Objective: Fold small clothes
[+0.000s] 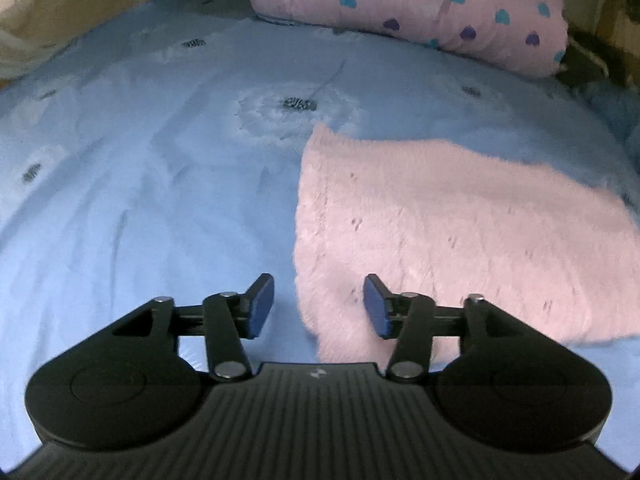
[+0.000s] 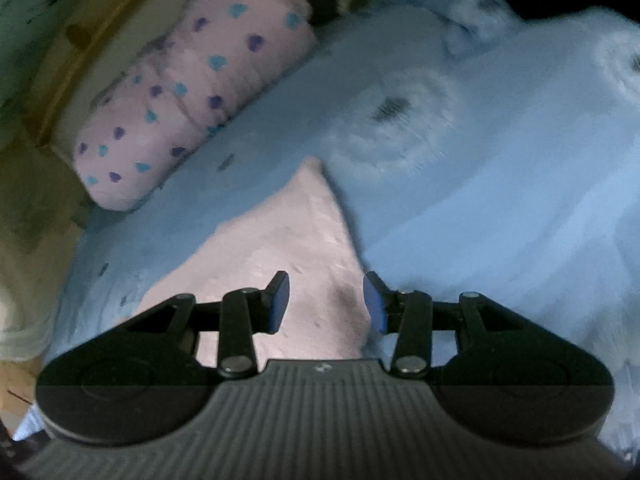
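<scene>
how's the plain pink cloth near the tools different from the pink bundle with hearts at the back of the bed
The plain pink cloth lies flat on the blue bedsheet; the heart-print bundle is rolled up thick and bulky. The cloth is fuzzy with no print, while the bundle carries blue and purple hearts. The cloth sits right in front of the tools; the bundle lies across the far end of the bed. Both are pale pink and rest on the same sheet.

One pink fluffy garment [image 1: 460, 236], lying folded. One heart-patterned pink quilt roll [image 1: 408, 8]. One blue bed sheet [image 1: 140, 184]. Two hand-held grippers, a left [image 1: 319, 306] and a right [image 2: 326, 302].
</scene>
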Available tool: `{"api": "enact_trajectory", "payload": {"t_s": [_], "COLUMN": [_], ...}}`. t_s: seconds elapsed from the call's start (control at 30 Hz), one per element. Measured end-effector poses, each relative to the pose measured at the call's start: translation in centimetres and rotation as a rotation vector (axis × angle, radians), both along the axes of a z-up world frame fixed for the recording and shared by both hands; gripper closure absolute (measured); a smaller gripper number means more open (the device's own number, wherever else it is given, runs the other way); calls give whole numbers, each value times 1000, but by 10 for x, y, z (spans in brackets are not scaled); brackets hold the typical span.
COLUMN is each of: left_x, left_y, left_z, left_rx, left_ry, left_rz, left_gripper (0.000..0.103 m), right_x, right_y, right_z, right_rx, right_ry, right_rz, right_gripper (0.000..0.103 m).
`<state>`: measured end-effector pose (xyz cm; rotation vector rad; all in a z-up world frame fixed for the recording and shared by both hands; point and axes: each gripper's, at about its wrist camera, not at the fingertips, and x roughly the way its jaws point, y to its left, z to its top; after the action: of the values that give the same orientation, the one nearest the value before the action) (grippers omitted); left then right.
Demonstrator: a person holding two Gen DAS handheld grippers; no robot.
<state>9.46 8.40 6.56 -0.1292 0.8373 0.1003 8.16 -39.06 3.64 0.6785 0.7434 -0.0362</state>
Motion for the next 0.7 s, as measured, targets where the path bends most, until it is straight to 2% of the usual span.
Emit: {"api": "enact_trajectory", "payload": {"t_s": [0.03, 0.07, 0.17, 0.27, 0.37, 0.43, 0.5, 0.57, 0.7], "left_x": [2, 5, 8, 7, 8, 10, 11, 11, 8], "left_y": [1, 2, 1, -1, -2, -4, -5, -1, 3], "left_z": [-1, -4, -11, -13, -17, -22, -27, -27, -25], "left_rx": [-20, -36, -47, -39, -18, 60, 128, 118, 107], "left_ry": [-7, -9, -9, -20, -30, -21, -2, -2, -9], "left_rz": [7, 12, 11, 9, -1, -6, -3, -5, -11], "left_gripper": [40, 38, 36, 34, 32, 31, 30, 29, 29], "right_x": [2, 4, 9, 9, 11, 11, 14, 14, 14], "right_y": [1, 4, 16, 27, 35, 39, 46, 50, 46], "right_z": [-5, -10, -19, -16, -16, -15, -14, -15, -14], "right_rx": [9, 18, 26, -40, -61, -100, -226, -318, -319], "right_ry": [29, 49, 83, 67, 50, 35, 34, 31, 37], "right_rz": [12, 21, 56, 88, 106, 119, 142, 157, 154], "right_gripper": [47, 44, 45, 45, 45, 48, 60, 60, 59]}}
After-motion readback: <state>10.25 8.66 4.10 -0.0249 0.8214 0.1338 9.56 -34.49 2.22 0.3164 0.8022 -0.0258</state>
